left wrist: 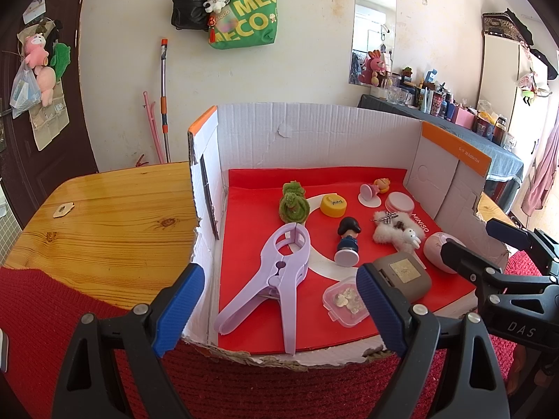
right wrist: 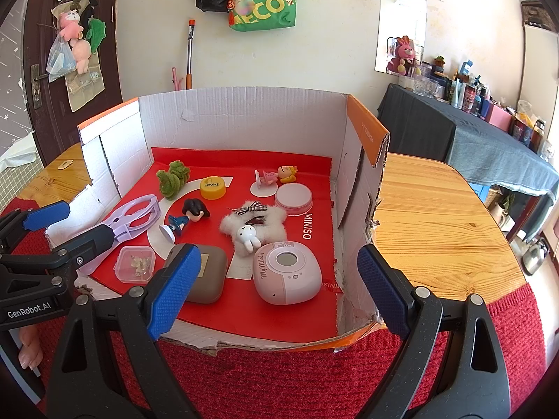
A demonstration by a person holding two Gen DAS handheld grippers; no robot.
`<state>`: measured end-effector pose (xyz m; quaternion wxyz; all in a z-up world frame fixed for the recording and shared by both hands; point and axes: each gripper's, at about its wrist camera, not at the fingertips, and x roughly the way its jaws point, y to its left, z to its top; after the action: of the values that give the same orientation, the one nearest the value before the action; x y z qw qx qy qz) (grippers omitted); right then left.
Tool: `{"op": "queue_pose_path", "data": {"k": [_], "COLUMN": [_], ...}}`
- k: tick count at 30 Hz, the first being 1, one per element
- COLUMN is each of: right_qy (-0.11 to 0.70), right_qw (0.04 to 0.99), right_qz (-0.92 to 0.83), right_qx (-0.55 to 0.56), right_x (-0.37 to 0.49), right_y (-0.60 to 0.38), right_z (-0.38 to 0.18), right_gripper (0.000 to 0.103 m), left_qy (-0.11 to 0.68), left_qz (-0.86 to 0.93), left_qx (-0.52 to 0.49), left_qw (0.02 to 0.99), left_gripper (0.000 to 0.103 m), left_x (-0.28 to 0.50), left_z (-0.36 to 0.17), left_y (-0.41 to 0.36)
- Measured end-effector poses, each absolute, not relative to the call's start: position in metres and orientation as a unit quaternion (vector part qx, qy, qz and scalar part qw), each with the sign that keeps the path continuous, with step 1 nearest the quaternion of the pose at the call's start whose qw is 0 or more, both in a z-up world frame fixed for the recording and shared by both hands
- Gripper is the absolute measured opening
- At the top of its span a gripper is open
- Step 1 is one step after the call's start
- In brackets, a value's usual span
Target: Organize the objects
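Note:
An open cardboard box (left wrist: 314, 129) (right wrist: 241, 118) with a red floor holds several small items: a lilac clamp (left wrist: 276, 276) (right wrist: 129, 218), a green fuzzy toy (left wrist: 293, 202) (right wrist: 173, 179), a yellow cap (right wrist: 212, 188), a dark-haired figurine (left wrist: 347, 241) (right wrist: 188, 216), a white fluffy rabbit clip (right wrist: 255, 227), a pink camera (right wrist: 286, 272), a grey case (left wrist: 403, 274) (right wrist: 206, 276) and a clear box (left wrist: 346, 302) (right wrist: 136, 263). My left gripper (left wrist: 279, 307) is open and empty at the box's front edge. My right gripper (right wrist: 279, 289) is open and empty, above the pink camera.
The box stands on a wooden table (left wrist: 104, 216) (right wrist: 436, 216) with a red knitted mat (right wrist: 279, 377) in front. A pink round tin (right wrist: 293, 197) and a small lying doll (right wrist: 276, 174) are at the back. A cluttered side table (right wrist: 489, 129) stands right.

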<state>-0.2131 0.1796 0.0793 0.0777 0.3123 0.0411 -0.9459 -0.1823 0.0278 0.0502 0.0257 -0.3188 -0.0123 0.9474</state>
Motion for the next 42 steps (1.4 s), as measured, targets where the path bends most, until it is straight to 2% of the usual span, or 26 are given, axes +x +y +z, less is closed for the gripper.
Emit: {"op": "queue_pose_path", "data": {"k": [11,20,29,32,42], "right_qy": [0.043,0.040,0.028,0.022,0.012], "right_qw": [0.074,0.073,0.076,0.077,0.060], "right_qz": [-0.948,-0.949,-0.944,-0.938,-0.907], "right_qx": [0.307,0.304,0.319,0.339,0.417], "right_x": [-0.211,-0.195,-0.166,-0.156,-0.142], "right_y": [0.179,0.183,0.190,0.190,0.190], "right_z": [0.081,0.102,0.116,0.110,0.066], "right_gripper": [0.092,0.092,0.092,0.100,0.100], "left_qy": [-0.011,-0.017,-0.015,-0.026,-0.024], "left_qz": [0.948,0.953,0.947,0.938,0.917], "left_qx": [-0.316,-0.300,-0.317,-0.342,-0.398], "left_qw": [0.025,0.036,0.040,0.046,0.030], "left_gripper": [0.091,0.100,0.103,0.103,0.103], "left_x": [-0.182,-0.169,-0.143,-0.136,-0.119], "left_z": [0.053,0.079,0.083,0.076,0.038], "left_y": [0.028,0.028,0.026,0.023,0.027]}}
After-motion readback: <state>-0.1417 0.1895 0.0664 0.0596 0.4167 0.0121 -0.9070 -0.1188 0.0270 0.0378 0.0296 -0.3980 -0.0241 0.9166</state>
